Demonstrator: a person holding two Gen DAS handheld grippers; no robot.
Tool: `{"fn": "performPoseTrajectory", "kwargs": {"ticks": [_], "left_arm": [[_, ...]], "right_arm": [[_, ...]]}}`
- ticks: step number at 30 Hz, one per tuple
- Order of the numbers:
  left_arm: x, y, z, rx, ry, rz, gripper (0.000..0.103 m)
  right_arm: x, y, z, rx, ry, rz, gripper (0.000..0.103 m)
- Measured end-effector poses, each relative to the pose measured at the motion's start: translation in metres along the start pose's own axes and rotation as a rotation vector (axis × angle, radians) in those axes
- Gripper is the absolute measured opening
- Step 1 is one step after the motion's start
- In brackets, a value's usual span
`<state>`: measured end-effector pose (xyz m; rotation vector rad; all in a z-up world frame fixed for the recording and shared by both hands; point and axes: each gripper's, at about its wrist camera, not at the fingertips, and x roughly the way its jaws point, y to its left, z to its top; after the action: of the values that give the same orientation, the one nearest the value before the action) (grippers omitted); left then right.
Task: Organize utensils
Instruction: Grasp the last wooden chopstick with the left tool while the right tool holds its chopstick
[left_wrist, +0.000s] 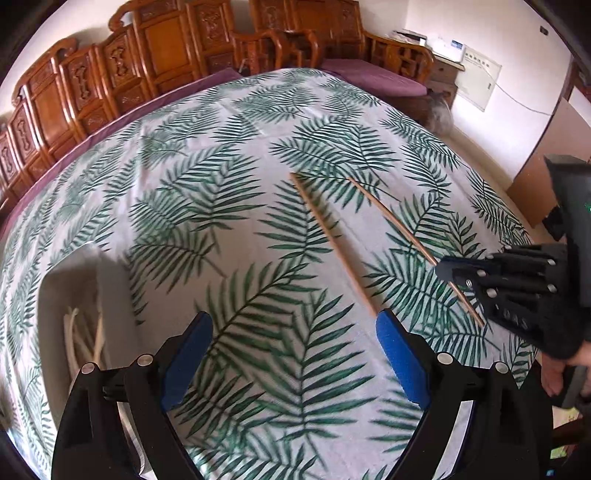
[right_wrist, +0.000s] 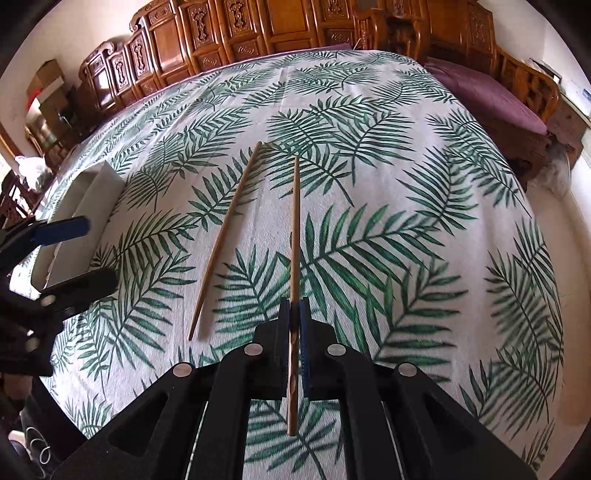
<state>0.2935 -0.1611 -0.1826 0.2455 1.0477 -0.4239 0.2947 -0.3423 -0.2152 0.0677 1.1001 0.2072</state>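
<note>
While our right gripper (right_wrist: 294, 325) clamps its blue pads together on one wooden chopstick (right_wrist: 294, 236), near that stick's thicker end, we see the second chopstick (right_wrist: 225, 236) lying free on the leaf-print tablecloth (right_wrist: 406, 221) just to its left, the two nearly parallel. Our left gripper (left_wrist: 293, 354) hovers over the cloth with its jaws wide apart and nothing between them. A white box (right_wrist: 79, 221) sits on the cloth beside it, with pale utensils (left_wrist: 79, 339) inside.
</note>
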Motion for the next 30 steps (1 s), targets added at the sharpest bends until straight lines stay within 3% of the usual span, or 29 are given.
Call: {"fn": "performPoseTrajectory", "kwargs": {"ticks": [12, 20, 27, 30], "left_arm": [[0.043, -0.024, 0.023, -0.013, 0.082, -0.047, 0.059], [0.066, -0.029, 0.037, -0.039, 0.125, -0.045, 0.036], [0.076, -0.033, 0.045, -0.045, 0.137, -0.021, 0.031], [0.077, -0.035, 0.048, -0.038, 0.137, -0.002, 0.019]], "right_arm": [[-0.002, -0.013, -0.017, 0.042, -0.014, 0.028, 0.006], [-0.004, -0.020, -0.017, 0.062, -0.025, 0.044, 0.006], [-0.008, -0.022, -0.014, 0.057, -0.036, 0.042, 0.006], [-0.009, -0.023, -0.014, 0.057, -0.038, 0.044, 0.006]]}}
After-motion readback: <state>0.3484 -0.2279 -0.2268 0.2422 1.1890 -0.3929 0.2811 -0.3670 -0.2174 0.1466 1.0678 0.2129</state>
